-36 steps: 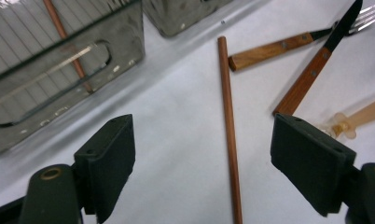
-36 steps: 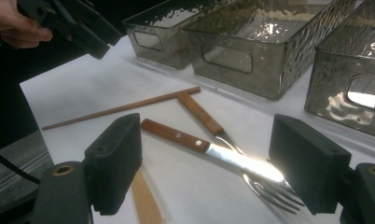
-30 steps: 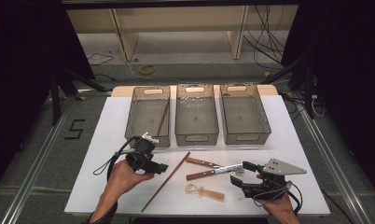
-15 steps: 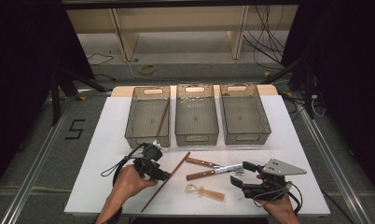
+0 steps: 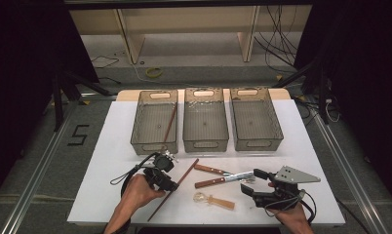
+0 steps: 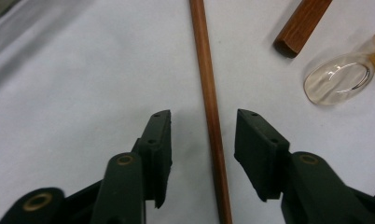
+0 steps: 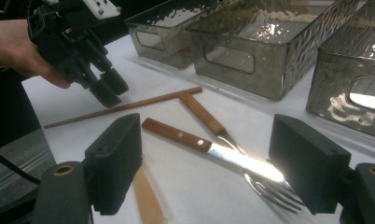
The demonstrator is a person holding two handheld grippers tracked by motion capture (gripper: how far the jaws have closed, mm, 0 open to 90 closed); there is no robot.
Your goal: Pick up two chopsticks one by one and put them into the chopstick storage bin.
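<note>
Chopstick is laid flat on the counter, its long axis running between the spread jaws of the left tongs, untouched. Right tongs are held apart near the knife, farther off.

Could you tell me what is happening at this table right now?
A person works two hand-held grippers over cutlery on a white table. The left gripper is open, its jaws straddling a wooden chopstick lying on the table, not yet clamped. The right gripper is open near a wooden-handled knife and fork. A clear plastic spoon lies nearby. Of three bins, the left bin holds another chopstick.
</note>
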